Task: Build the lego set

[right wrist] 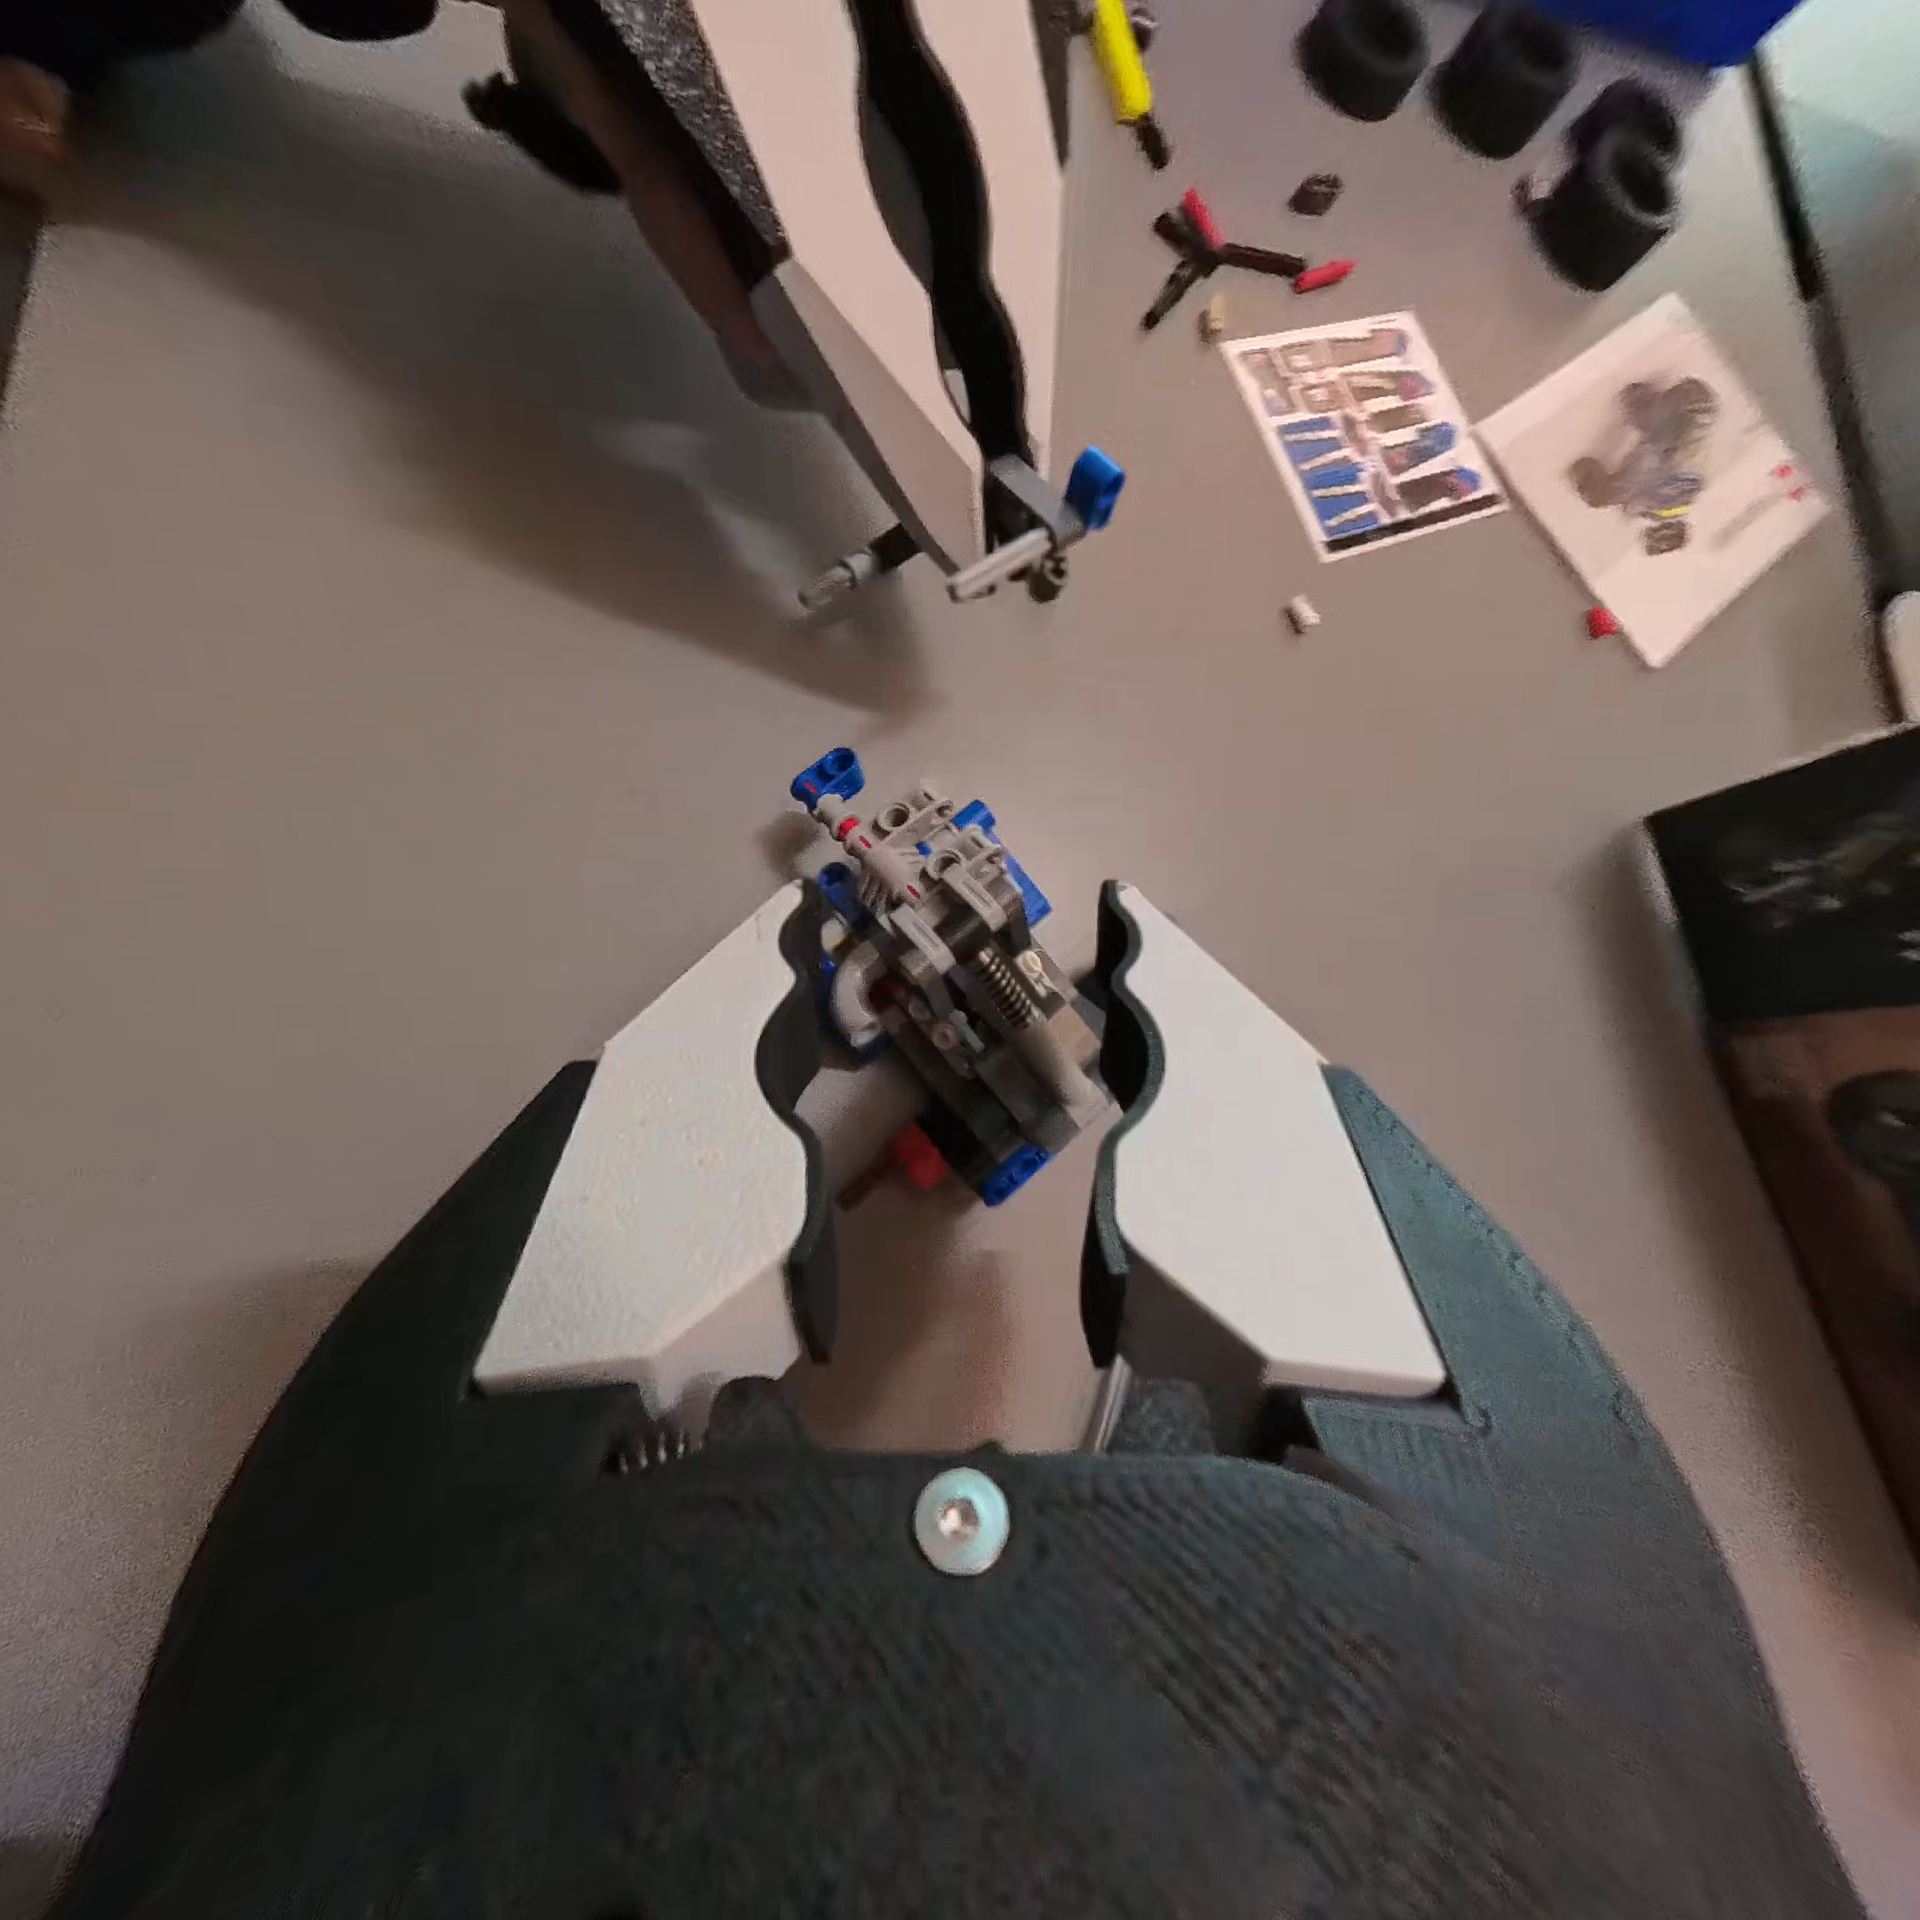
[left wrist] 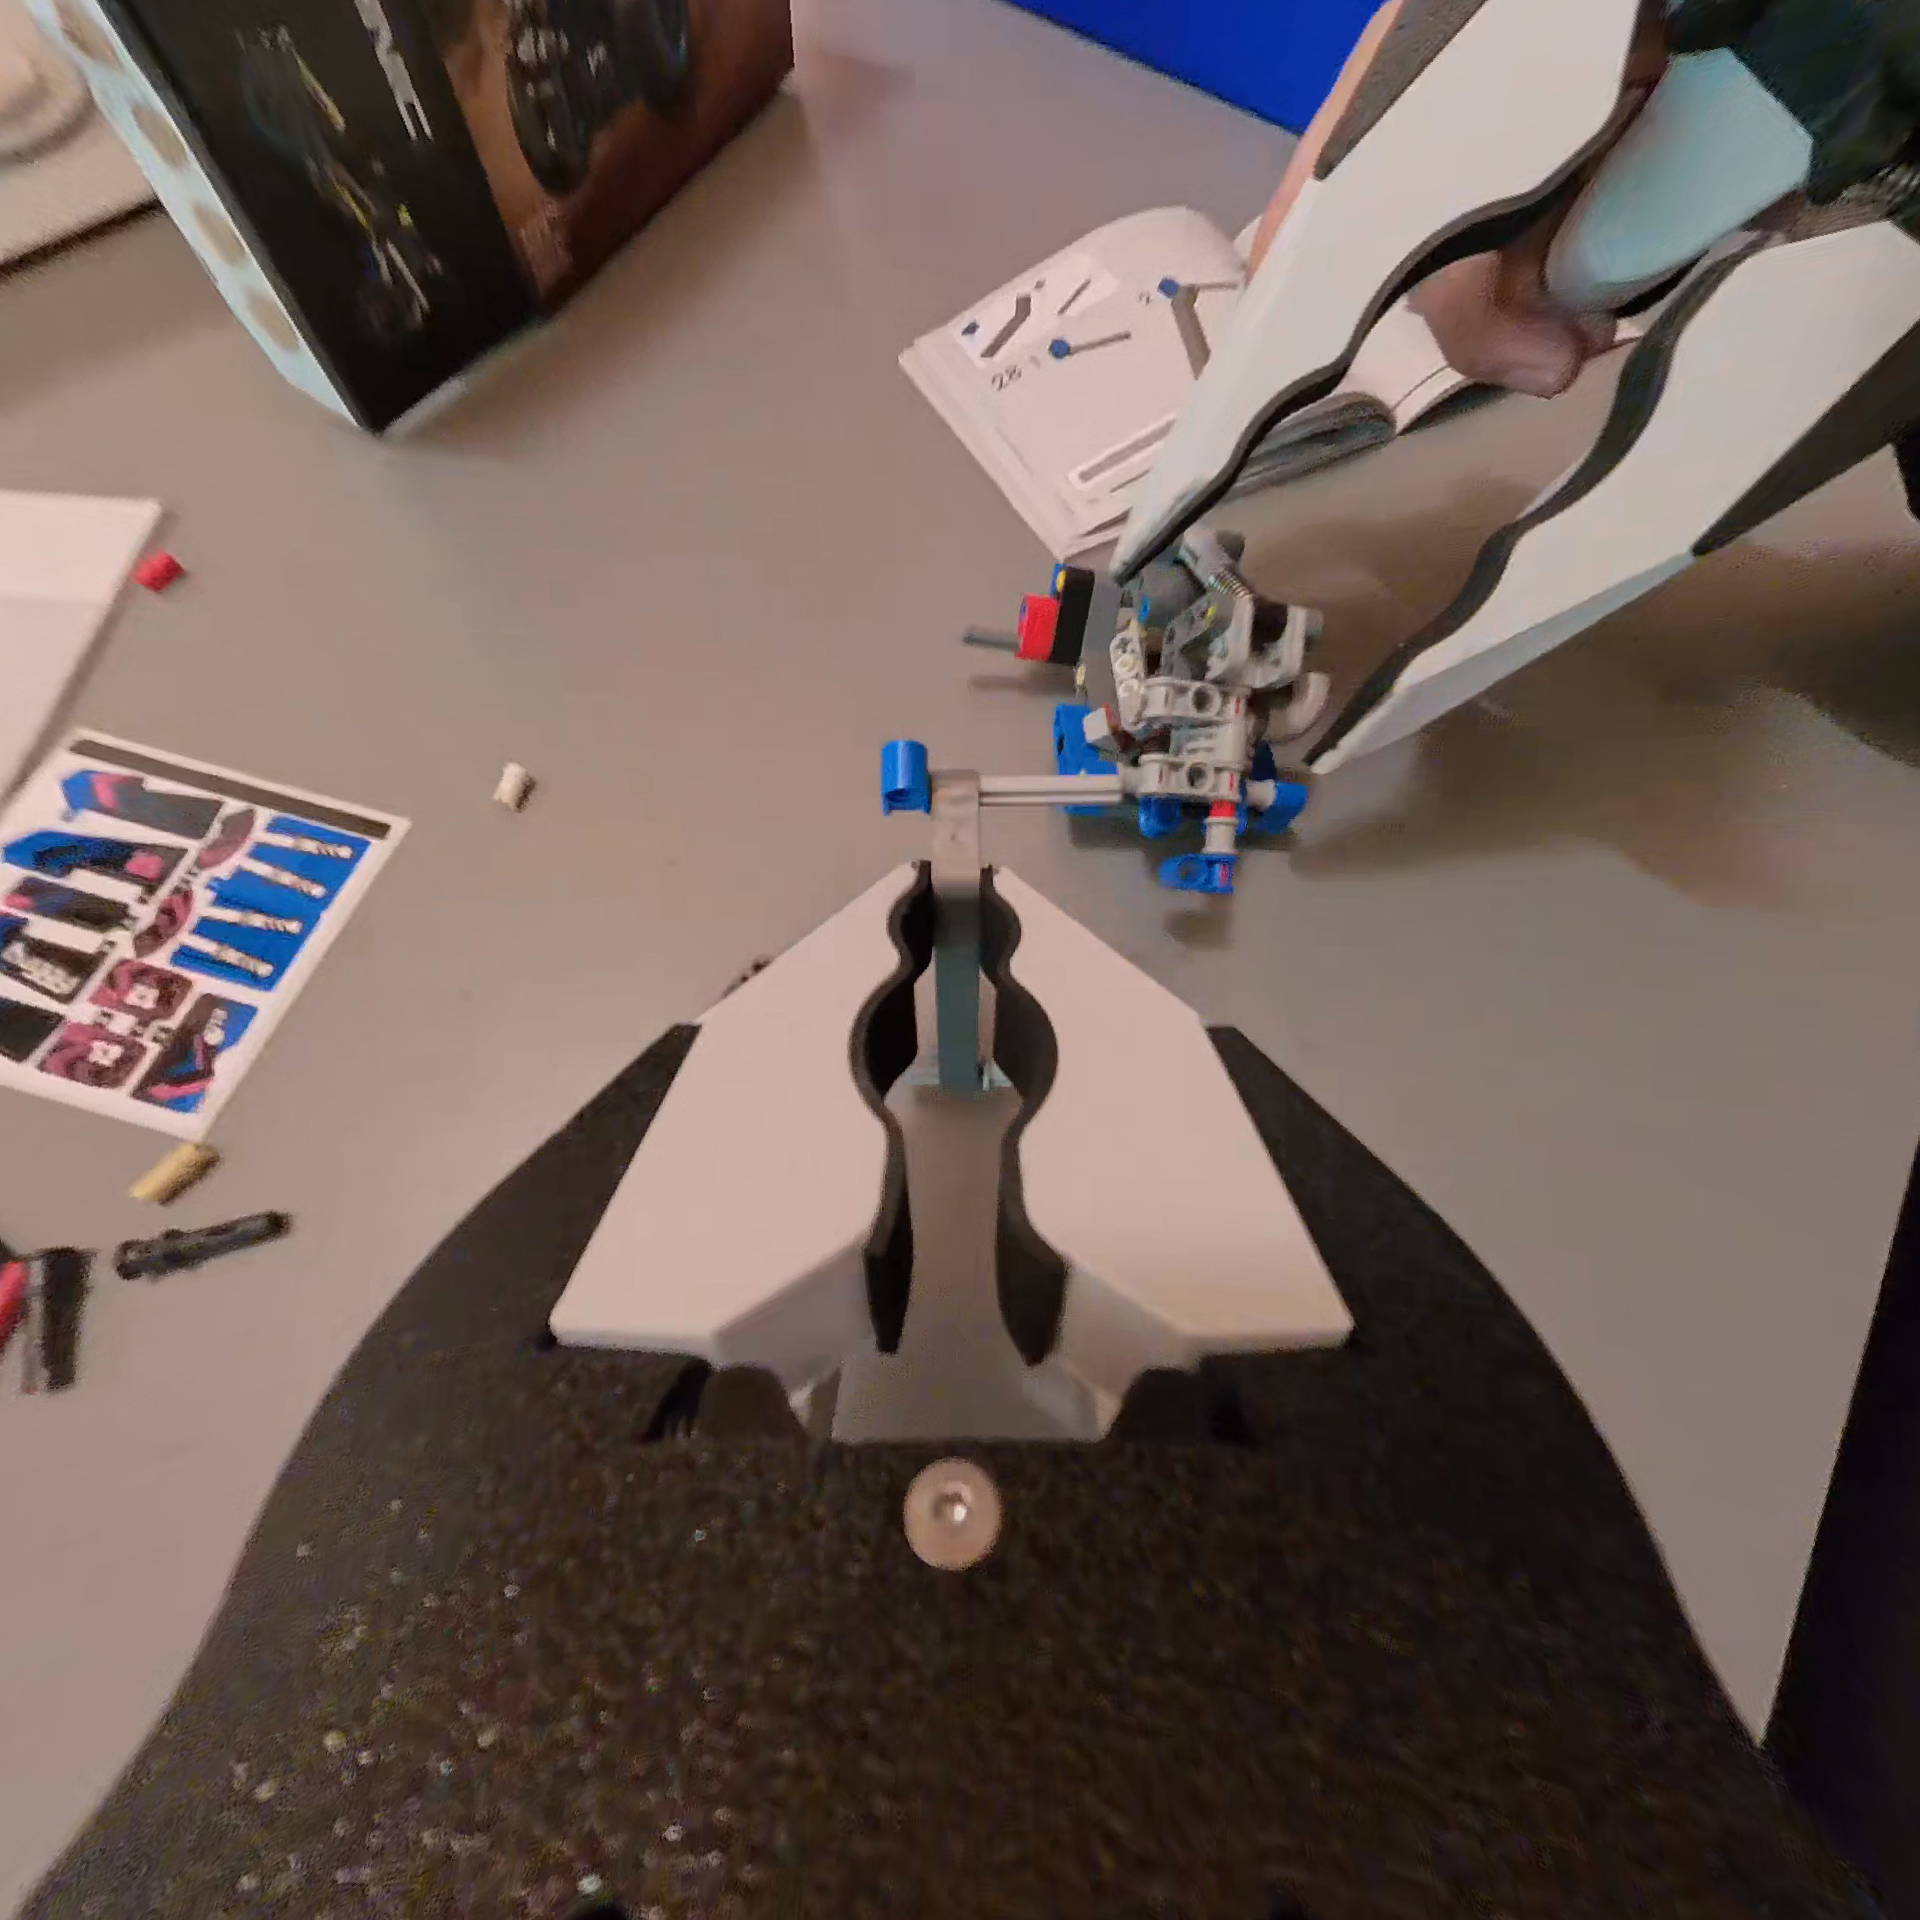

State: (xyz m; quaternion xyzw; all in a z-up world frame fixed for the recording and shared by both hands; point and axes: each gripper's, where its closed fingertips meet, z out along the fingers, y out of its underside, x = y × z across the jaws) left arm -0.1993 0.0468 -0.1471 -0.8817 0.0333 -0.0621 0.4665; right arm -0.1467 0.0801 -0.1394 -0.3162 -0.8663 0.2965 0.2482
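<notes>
The left gripper (left wrist: pixel 951 883) is clamping a grey beam (left wrist: pixel 956 831) beside the brick assembly (right wrist: pixel 935 987), which the right gripper (right wrist: pixel 951 914) is straddling, jaws apart, seemingly untouching, so it could be knocked sideways.

Plain grey tabletop (left wrist: pixel 644 582) — evenly lit, soft shadows — dark floor beyond.

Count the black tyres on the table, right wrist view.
4, clustered in the far right corner: one leftmost at the top edge, one beside it, one further right, one nearest the camera. They are blurred; more may sit beyond the frame.
</notes>
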